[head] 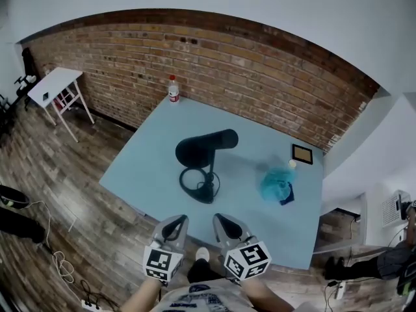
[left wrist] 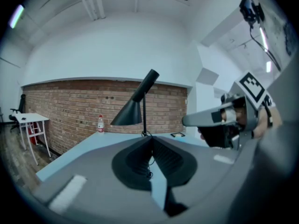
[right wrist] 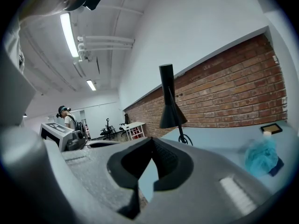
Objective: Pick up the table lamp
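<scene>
Left tongs (head: 173,225) pinched together, empty. Right tongs (head: 224,225) likewise closed, nothing between. Both side by side at near edge of table (head: 146,158), pointing at lamp (head: 203,149). Lamp black, upright mid-table, well apart from both tongs. Teal bundle (head: 278,184) right of lamp. Bottle (head: 173,90) at far edge by brick wall (head: 260,70).

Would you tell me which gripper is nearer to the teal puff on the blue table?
Right. The right gripper is by the table's near edge, with the teal puff ahead and to its right; the left gripper is beside it, further left.
</scene>
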Available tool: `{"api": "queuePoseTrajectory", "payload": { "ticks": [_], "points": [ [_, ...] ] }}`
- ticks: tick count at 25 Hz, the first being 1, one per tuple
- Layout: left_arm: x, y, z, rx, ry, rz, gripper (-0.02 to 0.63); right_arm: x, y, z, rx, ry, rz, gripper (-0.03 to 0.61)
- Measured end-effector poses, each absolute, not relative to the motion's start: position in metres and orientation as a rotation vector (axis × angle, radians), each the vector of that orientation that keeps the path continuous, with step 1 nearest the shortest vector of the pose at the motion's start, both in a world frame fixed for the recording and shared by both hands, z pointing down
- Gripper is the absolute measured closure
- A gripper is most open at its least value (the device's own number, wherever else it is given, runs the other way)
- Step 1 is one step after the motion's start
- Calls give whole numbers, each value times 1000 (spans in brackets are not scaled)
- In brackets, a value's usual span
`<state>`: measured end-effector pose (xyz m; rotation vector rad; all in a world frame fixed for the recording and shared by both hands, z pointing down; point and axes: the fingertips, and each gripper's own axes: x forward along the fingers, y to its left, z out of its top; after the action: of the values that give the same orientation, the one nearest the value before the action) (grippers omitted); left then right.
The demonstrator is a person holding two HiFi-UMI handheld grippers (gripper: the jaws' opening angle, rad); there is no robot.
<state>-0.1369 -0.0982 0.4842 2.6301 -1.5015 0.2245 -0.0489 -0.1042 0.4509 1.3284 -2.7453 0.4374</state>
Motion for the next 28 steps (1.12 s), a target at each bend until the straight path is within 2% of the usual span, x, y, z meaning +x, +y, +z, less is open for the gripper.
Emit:
{"api": "queuePoseTrajectory", "payload": {
  "ticks": [15,28],
  "points": [
    [-110,-226,494,2613,-1514,259,623,-25,-232,456,1275,-2770,447,580],
    [-100,-241,515,2565,-1476,318,623,-36,-250,457,1154,-2820,312,578]
  ]
}}
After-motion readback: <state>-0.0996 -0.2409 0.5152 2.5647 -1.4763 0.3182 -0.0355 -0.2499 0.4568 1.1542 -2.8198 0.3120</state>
